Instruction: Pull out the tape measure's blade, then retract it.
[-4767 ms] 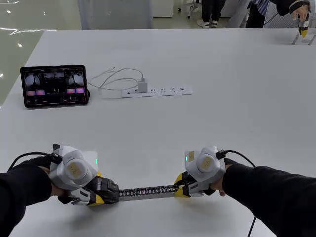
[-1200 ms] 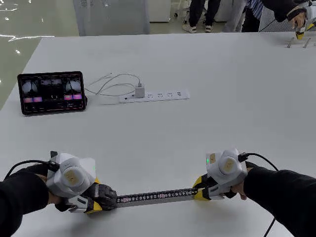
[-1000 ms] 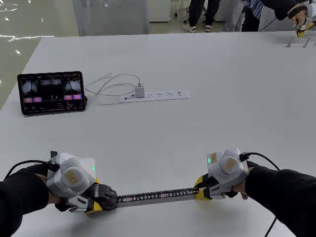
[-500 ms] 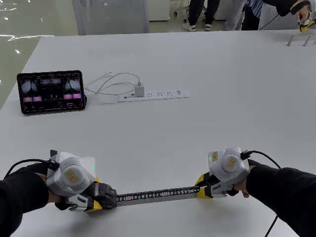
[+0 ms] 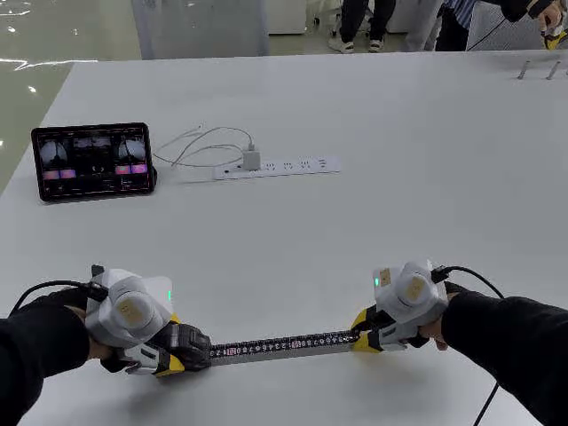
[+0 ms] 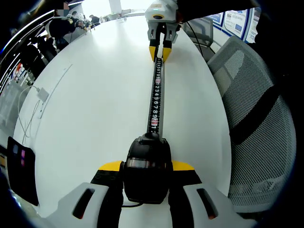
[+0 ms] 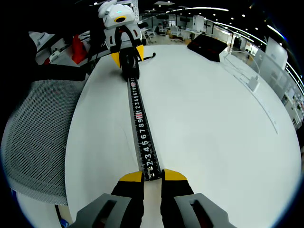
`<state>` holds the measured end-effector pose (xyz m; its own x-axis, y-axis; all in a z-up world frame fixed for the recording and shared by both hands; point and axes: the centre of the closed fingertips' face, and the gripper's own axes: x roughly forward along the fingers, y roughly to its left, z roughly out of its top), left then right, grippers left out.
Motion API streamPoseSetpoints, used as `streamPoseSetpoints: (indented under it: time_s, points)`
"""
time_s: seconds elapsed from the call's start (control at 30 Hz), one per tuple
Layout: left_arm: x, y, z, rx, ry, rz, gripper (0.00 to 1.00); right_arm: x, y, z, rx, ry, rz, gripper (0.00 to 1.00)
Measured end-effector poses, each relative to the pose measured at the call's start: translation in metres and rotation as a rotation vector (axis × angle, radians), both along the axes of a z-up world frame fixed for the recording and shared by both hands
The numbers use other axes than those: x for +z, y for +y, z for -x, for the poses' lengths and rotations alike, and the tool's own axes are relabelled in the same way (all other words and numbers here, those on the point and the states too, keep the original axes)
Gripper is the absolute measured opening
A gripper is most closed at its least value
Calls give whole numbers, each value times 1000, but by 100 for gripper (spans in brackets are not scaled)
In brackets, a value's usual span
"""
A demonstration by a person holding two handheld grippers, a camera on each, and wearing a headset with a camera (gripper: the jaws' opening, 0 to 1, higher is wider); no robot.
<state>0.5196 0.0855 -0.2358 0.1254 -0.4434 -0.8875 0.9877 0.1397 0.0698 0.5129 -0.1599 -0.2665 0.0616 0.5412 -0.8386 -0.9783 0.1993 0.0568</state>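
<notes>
The black tape measure case (image 5: 184,345) lies on the white table near its front edge, held between the yellow-tipped jaws of my left gripper (image 5: 180,343). In the left gripper view the case (image 6: 147,168) sits in that gripper (image 6: 147,166). The numbered blade (image 5: 280,344) runs flat along the table to the right. My right gripper (image 5: 362,339) is shut on the blade's end hook. In the right gripper view the blade (image 7: 140,123) leads from my right gripper (image 7: 152,176) to the left gripper (image 7: 127,59).
A tablet (image 5: 91,161) with a lit screen stands at the back left. A white power strip (image 5: 275,166) with a looped cable (image 5: 200,142) lies behind the middle. A grey mesh chair (image 6: 256,118) sits just off the front edge. People stand at the far end (image 5: 373,18).
Since the earliest frame the right gripper has drawn the blade further right, so more of it is out. Over the last second the length is about the same; the left gripper stays put.
</notes>
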Motion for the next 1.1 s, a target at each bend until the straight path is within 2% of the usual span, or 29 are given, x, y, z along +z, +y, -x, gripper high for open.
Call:
streamPoseSetpoints:
  time_s: [1.1]
  points:
    - [0,0,-1,11,-4,12,31,-1,-12,-1,-27,13,-1,9]
